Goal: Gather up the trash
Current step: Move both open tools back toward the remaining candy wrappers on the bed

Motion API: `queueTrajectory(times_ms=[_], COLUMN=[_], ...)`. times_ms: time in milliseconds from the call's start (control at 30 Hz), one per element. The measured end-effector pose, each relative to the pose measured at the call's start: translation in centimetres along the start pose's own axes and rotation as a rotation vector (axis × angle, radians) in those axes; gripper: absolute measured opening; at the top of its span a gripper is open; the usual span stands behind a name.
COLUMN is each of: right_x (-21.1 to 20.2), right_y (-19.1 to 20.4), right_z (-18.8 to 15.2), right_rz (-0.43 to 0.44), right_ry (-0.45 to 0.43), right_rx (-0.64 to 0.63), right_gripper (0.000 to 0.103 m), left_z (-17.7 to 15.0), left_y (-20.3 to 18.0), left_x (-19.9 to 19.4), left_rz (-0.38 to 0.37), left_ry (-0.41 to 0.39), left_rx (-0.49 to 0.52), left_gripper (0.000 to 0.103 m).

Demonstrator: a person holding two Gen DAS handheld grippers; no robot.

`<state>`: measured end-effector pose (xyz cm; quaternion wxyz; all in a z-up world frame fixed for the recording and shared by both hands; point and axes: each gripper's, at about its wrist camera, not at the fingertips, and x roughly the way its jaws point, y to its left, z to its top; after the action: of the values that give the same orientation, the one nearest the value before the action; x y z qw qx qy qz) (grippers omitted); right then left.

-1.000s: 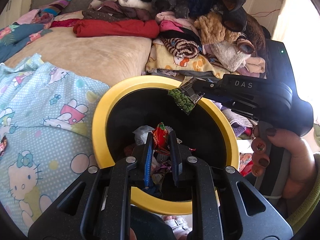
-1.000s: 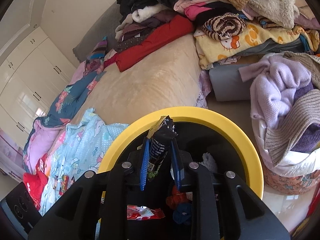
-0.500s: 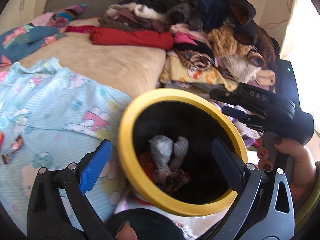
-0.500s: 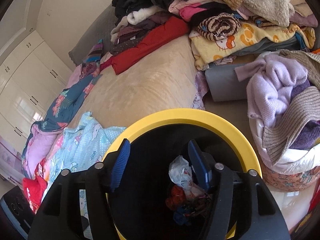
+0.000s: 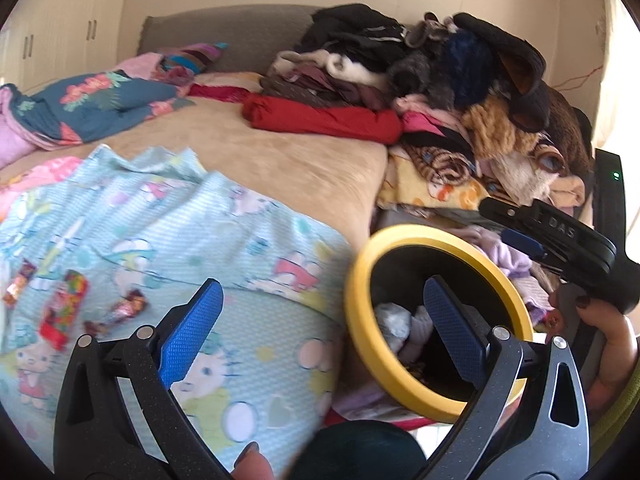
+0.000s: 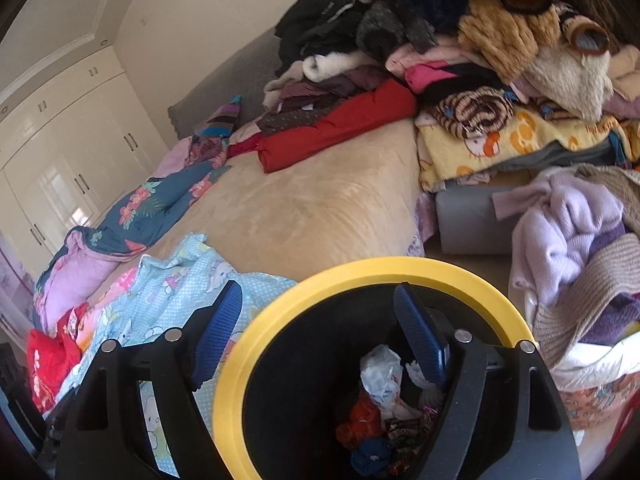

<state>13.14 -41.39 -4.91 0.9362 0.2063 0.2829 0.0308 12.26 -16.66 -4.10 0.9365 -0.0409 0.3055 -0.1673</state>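
Left wrist: candy wrappers (image 5: 64,312) on bedsheet (image 5: 248,240), beside bin (image 5: 360,320).

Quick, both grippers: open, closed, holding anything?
Left gripper: wide open, empty.
Right gripper: opening, empty, over the yellow-rimmed trash bin.

**Bin part-filled, wrappers left on the sheet**

The black bin with a yellow rim (image 6: 362,270) stands upright beside the bed, holding crumpled white paper (image 6: 380,372) and red and blue scraps. Three bright wrappers (image 5: 64,308) lie on the blue cartoon sheet.
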Motion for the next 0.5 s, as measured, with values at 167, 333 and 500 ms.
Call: queueTrajectory(times_ms=[167,333,500], right_x=[-0.5,-0.8,-0.7], right_y=[2.6,5.4,8.4], right_z=[-0.3,-0.9,-2.1], right_rz=[0.041,0.073,0.109], right_ry=[-0.028,-0.042,-0.033], right_rx=[-0.055,-0.115,-0.174], right_gripper=[0.079,0.081,0.081], left_z=[0.3,0.3,0.4], left_y=[2.0,3.9,5.9], left_x=[-1.5,-2.8,-3.8], left_rz=[0.033,0.066,0.099], left_ry=[-0.037,-0.062,-0.081], left_rx=[-0.018,-0.024,-0.049], left_gripper=[0.093,0.093,0.093])
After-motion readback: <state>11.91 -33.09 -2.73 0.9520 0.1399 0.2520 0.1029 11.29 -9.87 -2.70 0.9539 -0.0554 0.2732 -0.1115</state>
